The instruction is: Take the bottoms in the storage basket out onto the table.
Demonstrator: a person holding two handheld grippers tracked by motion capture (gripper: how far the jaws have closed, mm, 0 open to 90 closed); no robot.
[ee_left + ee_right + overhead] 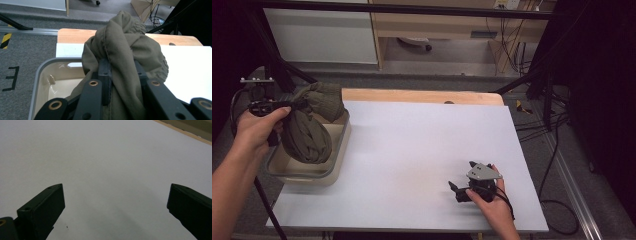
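An olive-green cloth hangs bunched above a beige bin with a grey rim at the table's left edge. My left gripper is shut on the cloth's upper part, held by a hand at the left. In the left gripper view both black jaws of the left gripper pinch a fold of the cloth, with the bin below. My right gripper rests low on the white table sheet at the front right. It stands open with nothing between its jaws.
A wooden table edge runs along the back of the white sheet. Black frame posts and cables stand to the right of the table. A white cabinet and shelving are beyond the far side.
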